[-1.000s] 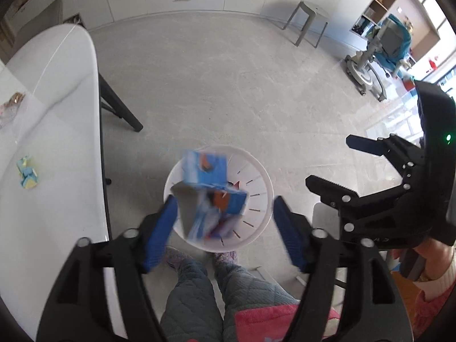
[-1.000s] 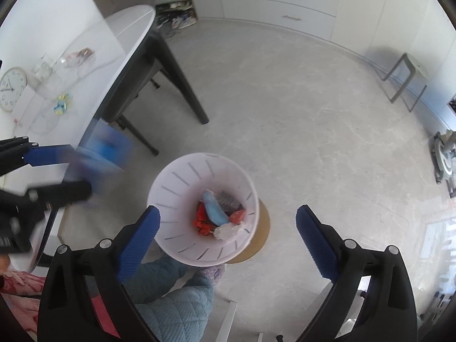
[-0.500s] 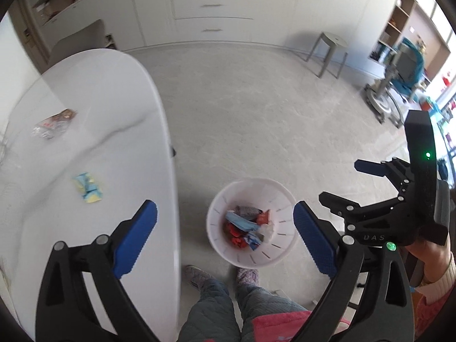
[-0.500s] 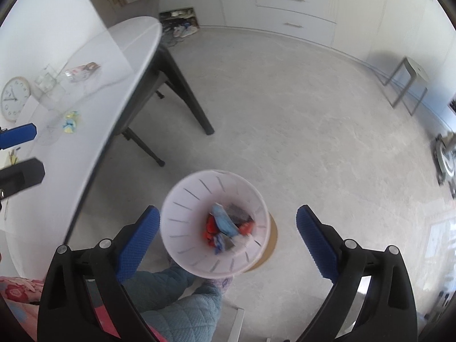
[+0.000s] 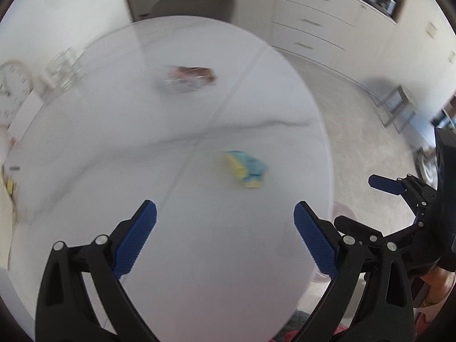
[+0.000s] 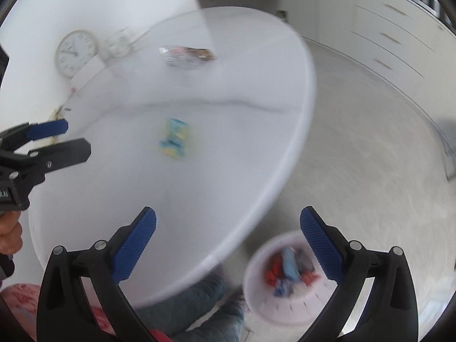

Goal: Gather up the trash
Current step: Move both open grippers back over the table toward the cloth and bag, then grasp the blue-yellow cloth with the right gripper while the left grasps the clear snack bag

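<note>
While a blue carton was being let fall between the jaws of the left gripper (image 5: 225, 228) into the white slotted plastic bin (image 6: 258, 290) a second ago, nothing is carried now: both views have been swung from the bin onto the white oval marble-patterned table (image 5: 85, 171), and the carton is presumably among the red, blue and white scraps blurred together in the bin on the floor beside the table's near edge.

The left gripper is seen spread wide, released, with nothing between its blue ribbed pads (image 5: 134, 242). The right gripper (image 6: 228, 242) is likewise held wide apart and empty, one finger over the table edge and the other over the bin.

Two pieces of trash are left on the table. A crumpled yellow-and-blue wrapper (image 5: 246, 169) lies near the middle, ahead of the left gripper's jaws and slightly toward its right finger. A clear plastic wrapper with red and brown print (image 5: 189, 78) lies farther back, well apart from the first; its shape is smeared by motion blur, so what it held cannot be told.

One drop is thus judged complete and the next pick-up begun, with the yellow-and-blue wrapper the likelier target, being nearer.
</note>
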Demonstrator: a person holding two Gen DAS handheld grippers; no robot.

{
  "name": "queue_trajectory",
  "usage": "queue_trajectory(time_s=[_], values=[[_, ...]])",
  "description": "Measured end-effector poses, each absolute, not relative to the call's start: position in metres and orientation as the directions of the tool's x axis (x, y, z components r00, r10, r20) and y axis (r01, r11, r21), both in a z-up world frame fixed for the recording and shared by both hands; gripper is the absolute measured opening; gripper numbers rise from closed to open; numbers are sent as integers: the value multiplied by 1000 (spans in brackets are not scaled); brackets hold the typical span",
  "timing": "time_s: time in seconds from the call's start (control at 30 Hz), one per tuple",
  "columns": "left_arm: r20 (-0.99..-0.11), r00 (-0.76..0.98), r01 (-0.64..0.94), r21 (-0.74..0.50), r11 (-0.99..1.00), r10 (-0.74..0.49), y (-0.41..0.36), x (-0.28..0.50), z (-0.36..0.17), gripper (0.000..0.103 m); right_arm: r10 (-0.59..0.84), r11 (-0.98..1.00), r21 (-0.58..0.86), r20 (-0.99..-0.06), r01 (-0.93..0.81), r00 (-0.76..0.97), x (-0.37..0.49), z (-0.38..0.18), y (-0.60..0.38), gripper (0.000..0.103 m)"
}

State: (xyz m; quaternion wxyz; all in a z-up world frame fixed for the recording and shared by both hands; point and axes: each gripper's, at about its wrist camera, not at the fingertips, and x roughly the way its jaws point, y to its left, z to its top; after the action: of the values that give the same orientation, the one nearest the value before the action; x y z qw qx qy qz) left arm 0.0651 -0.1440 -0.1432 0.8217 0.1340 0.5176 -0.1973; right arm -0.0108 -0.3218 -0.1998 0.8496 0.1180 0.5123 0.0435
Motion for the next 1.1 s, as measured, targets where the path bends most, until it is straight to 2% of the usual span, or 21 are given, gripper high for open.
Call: queue_trajectory(time_s=[0.3,0.37,0.53,0.57,0.87,1.1], values=[[-906,404,309,6,951,-126,-67,120,-155,93,223,971,239,-880,-15,419,82,-226,-270,100],[-907,403,296,1,955,-124,-59,127,-157,93,207,976,218,-889,-21,409,93,-233,-261,94],[-905,407,296,6,955,-120,-60,146,-164,93,150,989,143,-915,-46,374,108,-245,-247,34],[-904,409,299,6,954,-123,-63,150,-166,93,138,990,128,-921,-51,365,109,-245,-246,31],[-899,390,392,-31,920,-197,-119,199,-177,95,167,982,186,-909,14,383,95,-227,-275,30],[-904,385,536,52,843,-189,-188,264,-191,95,156,974,209,-898,86,411,88,-208,-295,30]])
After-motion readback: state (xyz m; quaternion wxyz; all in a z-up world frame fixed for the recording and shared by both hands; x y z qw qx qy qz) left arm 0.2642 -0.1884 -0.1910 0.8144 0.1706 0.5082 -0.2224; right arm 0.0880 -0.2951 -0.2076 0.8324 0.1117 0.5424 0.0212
